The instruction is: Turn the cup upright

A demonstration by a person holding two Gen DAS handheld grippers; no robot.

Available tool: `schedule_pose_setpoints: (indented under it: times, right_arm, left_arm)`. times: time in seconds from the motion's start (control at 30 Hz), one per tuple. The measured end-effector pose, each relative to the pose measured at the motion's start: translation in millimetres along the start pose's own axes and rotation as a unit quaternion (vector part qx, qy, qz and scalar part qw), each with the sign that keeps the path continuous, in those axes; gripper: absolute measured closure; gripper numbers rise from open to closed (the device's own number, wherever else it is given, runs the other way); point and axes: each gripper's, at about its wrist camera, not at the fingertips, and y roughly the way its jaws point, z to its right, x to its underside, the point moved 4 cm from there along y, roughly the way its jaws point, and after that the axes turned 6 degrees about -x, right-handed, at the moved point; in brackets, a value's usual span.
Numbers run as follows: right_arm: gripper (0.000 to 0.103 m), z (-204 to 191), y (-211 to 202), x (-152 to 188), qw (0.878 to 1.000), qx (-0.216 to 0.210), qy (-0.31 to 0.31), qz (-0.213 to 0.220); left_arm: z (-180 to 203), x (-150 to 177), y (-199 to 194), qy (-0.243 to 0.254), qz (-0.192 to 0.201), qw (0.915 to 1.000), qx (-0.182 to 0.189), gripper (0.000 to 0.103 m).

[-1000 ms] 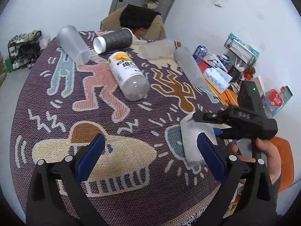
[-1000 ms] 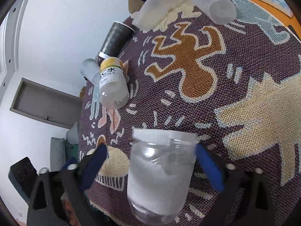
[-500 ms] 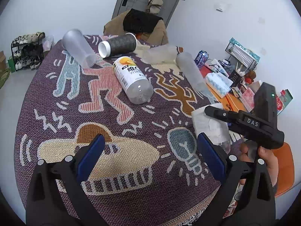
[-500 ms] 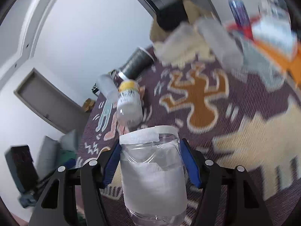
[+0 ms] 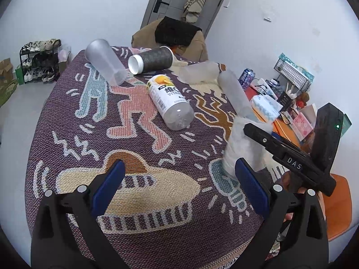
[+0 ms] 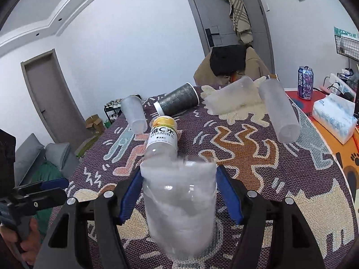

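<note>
We see the right gripper (image 6: 179, 192) clamped on the frosted cup (image 6: 179, 210), its two blue pads pressing the cup's sides just below the rim. The cup stands upright with its mouth upward, near the front right edge of the patterned cloth (image 5: 139, 190); from the left wrist view its base seems to be at the cloth over the woven lightbulb figure, though our own left finger hides the contact, so we cannot tell whether it rests or hangs just above.

The left gripper (image 5: 179, 186) hovers over the front of the cloth with its pads wide apart and nothing between them. The stretch of cloth ahead of it, across the big cream figure, is bare up to the vitamin bottle (image 5: 169, 103), which lies on its side in the middle.

Farther back lie a clear tumbler (image 5: 105, 62), a dark paper cup (image 5: 152, 60), a crumpled clear cup (image 5: 199, 72) and a tall frosted cup (image 5: 234, 94), all on their sides. To the cup's right the cloth ends, and beyond that edge sits a tissue pack (image 6: 334, 116) on an orange surface.
</note>
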Motion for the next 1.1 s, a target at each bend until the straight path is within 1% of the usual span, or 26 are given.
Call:
schedule_pose_setpoints:
  times: [0.1, 0.23, 0.37, 0.43, 0.5, 0.63, 0.73, 0.77, 0.83, 0.93, 1.1]
  right_arm:
    - [0.040, 0.3, -4.1, 0.2, 1.000, 0.000, -0.004, 0.002]
    - [0.042, -2.3, -7.1, 5.4, 0.999, 0.020, -0.029, -0.012]
    - [0.042, -10.0, -16.3, 9.5, 0.997, 0.041, -0.064, -0.013]
    - [0.042, -15.5, -17.5, 13.6, 0.995, 0.048, -0.079, -0.021]
    - [0.042, -20.9, -16.9, 19.4, 0.994, 0.052, -0.090, -0.038]
    - [0.041, -29.8, -20.5, 23.0, 0.992, 0.062, -0.104, -0.047]
    - [0.037, -28.5, -14.0, 27.0, 0.990, 0.072, -0.097, -0.068]
    - [0.029, -27.9, -13.0, 27.5, 0.990, 0.073, -0.095, -0.068]
    - [0.019, -27.3, -16.2, 27.6, 0.991, 0.076, -0.091, -0.056]
    - [0.008, -28.2, -31.1, 27.6, 0.994, 0.072, -0.082, -0.031]
    - [0.008, -21.6, -60.5, 31.6, 0.996, 0.066, -0.052, 0.001]
  left_arm:
    - [-5.4, 1.5, 2.2, -0.007, -0.003, 1.0000, -0.001, 0.006]
    - [-7.4, 2.1, 5.7, -0.010, -0.005, 0.9999, 0.002, 0.006]
    - [-6.5, 3.0, 7.4, -0.009, -0.005, 0.9999, 0.005, 0.006]
    - [-6.9, 3.3, 8.2, -0.011, -0.006, 0.9999, 0.006, 0.006]
    - [-7.7, 4.4, 9.4, -0.012, -0.008, 0.9999, 0.006, 0.006]
    - [-7.3, 5.3, 9.4, -0.010, -0.009, 0.9999, 0.005, 0.006]
    - [-5.2, 5.9, 8.4, -0.008, -0.009, 0.9999, 0.006, 0.006]
    - [-4.3, 6.4, 7.9, -0.007, -0.008, 0.9999, 0.006, 0.006]
    - [-3.0, 7.0, 6.5, -0.005, -0.007, 0.9999, 0.006, 0.006]
    - [-0.5, 7.1, 4.8, 0.000, -0.006, 1.0000, 0.006, 0.006]
    - [9.5, 6.4, -2.3, 0.011, 0.003, 0.9999, 0.005, 0.006]
